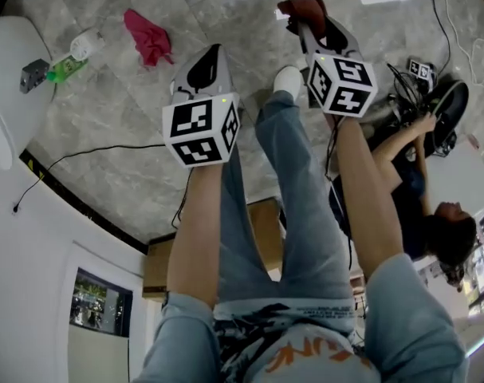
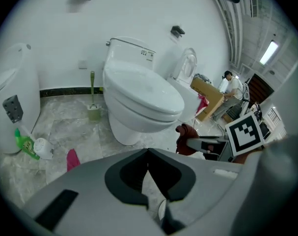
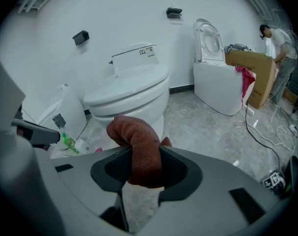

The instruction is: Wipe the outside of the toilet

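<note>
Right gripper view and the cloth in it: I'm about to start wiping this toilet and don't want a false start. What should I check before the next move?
1. Brown cloth clamped in the right gripper: ok.
2. Left gripper shut and empty: ok.
3. Toilet lid down, outer shell in plain sight: ok.
4. Cloth against the toilet: not ok, it hangs short of it.
5. Cloth damp: cannot tell.
6. Floor by the feet free of snags: not ok, a black cable runs there.
</note>
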### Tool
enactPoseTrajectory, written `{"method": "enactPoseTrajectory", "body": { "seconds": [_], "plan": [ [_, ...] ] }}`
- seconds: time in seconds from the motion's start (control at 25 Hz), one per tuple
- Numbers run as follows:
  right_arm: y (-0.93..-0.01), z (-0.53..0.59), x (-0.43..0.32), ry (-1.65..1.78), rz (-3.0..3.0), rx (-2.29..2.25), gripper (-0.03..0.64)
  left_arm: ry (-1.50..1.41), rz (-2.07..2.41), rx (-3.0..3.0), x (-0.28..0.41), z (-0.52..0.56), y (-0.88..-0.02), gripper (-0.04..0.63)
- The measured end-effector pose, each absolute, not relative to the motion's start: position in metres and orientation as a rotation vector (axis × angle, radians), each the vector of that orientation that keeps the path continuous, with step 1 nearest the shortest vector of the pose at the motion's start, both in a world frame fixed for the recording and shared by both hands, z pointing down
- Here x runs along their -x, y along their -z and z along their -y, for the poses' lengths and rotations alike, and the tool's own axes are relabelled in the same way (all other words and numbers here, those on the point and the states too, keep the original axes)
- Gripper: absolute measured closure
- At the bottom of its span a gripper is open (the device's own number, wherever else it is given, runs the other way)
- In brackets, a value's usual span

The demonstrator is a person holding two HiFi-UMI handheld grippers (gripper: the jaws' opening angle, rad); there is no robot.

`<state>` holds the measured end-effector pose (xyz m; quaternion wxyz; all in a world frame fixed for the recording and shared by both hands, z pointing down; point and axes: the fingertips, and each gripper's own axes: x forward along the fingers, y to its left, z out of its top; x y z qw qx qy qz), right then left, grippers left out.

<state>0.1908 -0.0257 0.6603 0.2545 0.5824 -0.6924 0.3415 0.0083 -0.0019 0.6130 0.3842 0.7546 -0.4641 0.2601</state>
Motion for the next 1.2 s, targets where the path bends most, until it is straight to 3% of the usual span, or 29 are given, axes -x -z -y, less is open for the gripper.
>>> {"method": "enactPoseTrajectory", "body": {
  "seconds": [0.4, 0.72, 1.2],
  "plan": [
    [-0.675, 0.011, -0.061, -1.012, 1.933, -1.503, 0.463, -0.649, 1.221, -1.888, 0.098, -0.002, -0.620, 0.597],
    [-0.689, 0.054, 0.016, -1.000, 2.019, -1.618, 0.472, -0.646, 1.125, -1.930, 0.138, 0.013, -0.652, 0.597],
    [-0.727, 0.115, 0.043, -0.939, 2.071, -1.740, 0.474, -0.653, 1.087, -1.991, 0.153, 0.064, -0.697, 0.597]
  ]
}}
